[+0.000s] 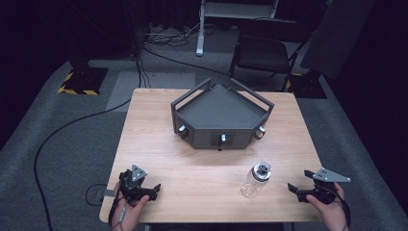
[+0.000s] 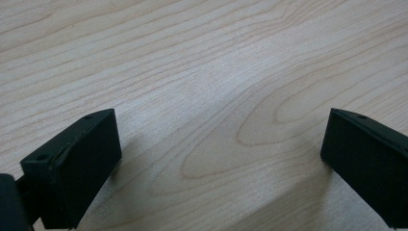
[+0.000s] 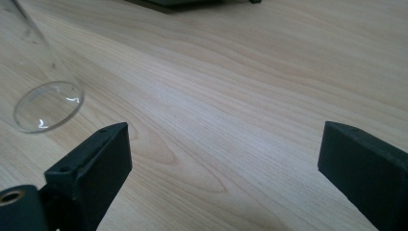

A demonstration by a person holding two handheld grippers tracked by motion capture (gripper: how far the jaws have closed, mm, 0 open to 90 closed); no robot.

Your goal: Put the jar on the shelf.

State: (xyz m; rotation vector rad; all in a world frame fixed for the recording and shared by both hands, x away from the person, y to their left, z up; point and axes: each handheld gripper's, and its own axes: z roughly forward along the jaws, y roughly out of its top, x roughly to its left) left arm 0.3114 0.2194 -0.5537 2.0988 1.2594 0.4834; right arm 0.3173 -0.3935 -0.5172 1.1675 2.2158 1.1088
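High view: the bottle (image 1: 255, 180) is seen standing upright on the bench (image 1: 192, 163), just left of the right gripper (image 1: 299, 189), the nearer one. Both it and the left gripper (image 1: 150, 190) are held wide, empty.

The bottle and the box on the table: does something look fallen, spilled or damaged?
Nothing stands out. The clear bottle stands upright with its cap on, and the table around it looks dry. The dark box sits flat behind it. Both grippers, left and right, are open and hold nothing.
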